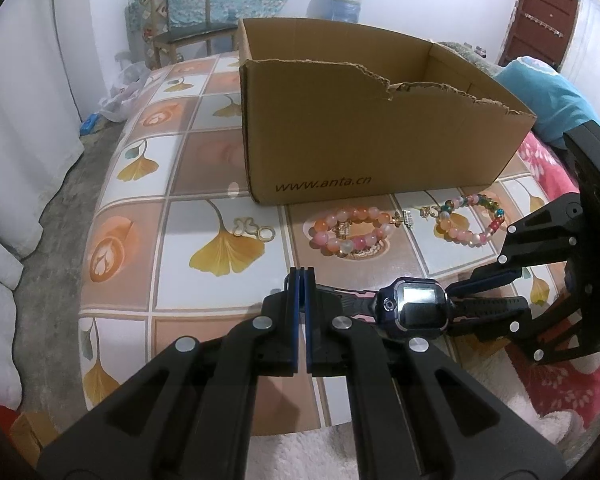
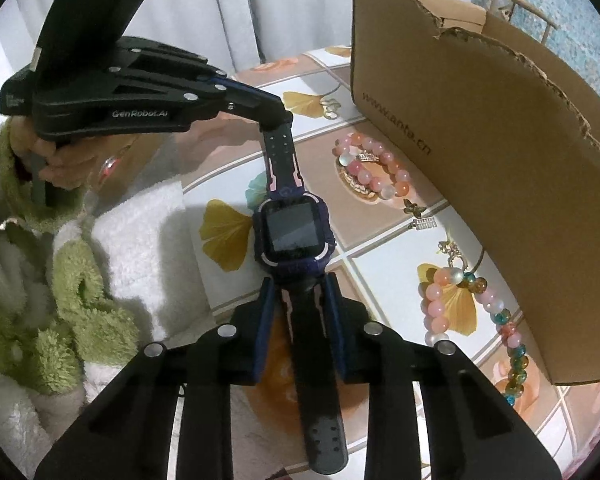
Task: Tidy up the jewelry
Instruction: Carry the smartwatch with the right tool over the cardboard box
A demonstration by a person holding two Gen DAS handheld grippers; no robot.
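The left claw is pinched tight on one strap end of the watch. The right claw sits narrow around the other strap just below the watch face, though whether its pads press yet is hard to tell. The watch hangs between them, near the front of the cardboard box, above the worktop. Two bead bracelets lie just before the box. If either claw lets go early, the watch may swing and drop onto the bracelets; pulling apart could strain the strap.
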